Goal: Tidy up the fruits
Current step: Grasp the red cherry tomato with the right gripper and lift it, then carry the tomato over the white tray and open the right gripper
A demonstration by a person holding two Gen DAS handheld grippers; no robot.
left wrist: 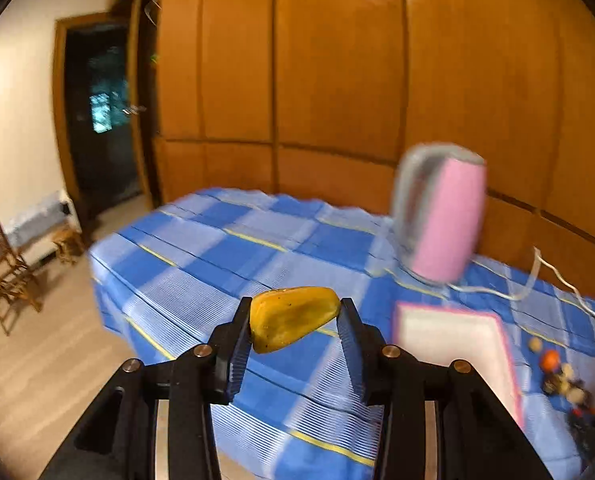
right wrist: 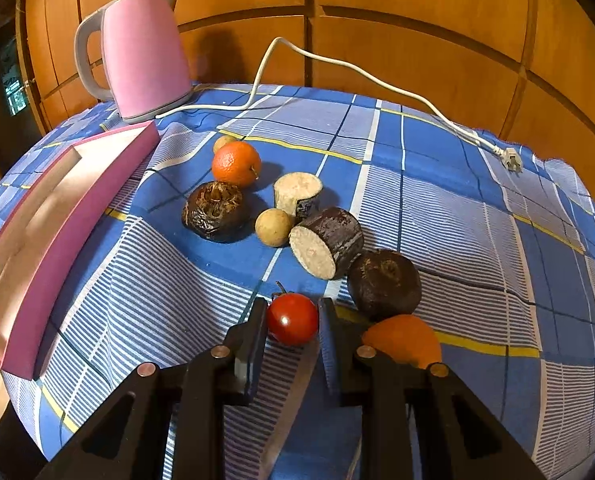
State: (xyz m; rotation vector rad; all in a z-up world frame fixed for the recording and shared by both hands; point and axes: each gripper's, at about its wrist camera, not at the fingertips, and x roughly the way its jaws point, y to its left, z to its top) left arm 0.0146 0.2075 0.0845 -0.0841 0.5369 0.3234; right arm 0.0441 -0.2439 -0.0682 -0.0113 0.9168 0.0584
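Note:
My left gripper (left wrist: 295,318) is shut on a yellow fruit piece (left wrist: 291,316) and holds it in the air above the blue checked tablecloth (left wrist: 225,264). The pink-rimmed tray (left wrist: 453,340) lies to its right. My right gripper (right wrist: 292,320) is shut on a small red tomato (right wrist: 292,319) low over the cloth. Beyond it lie an orange (right wrist: 236,163), a dark wrinkled fruit (right wrist: 214,210), a small tan round fruit (right wrist: 273,227), two cut dark-skinned stem pieces (right wrist: 325,242) and another dark fruit (right wrist: 383,284). An orange piece (right wrist: 403,338) sits beside the right finger. The tray (right wrist: 81,216) stands at the left.
A pink electric kettle (right wrist: 143,56) stands at the table's far left, its white cord (right wrist: 377,80) trailing to a plug (right wrist: 511,158) at the right. Wooden panelling (left wrist: 337,60) rises behind the table. A wooden chair (left wrist: 1,272) and a dark doorway (left wrist: 97,112) are off to the left.

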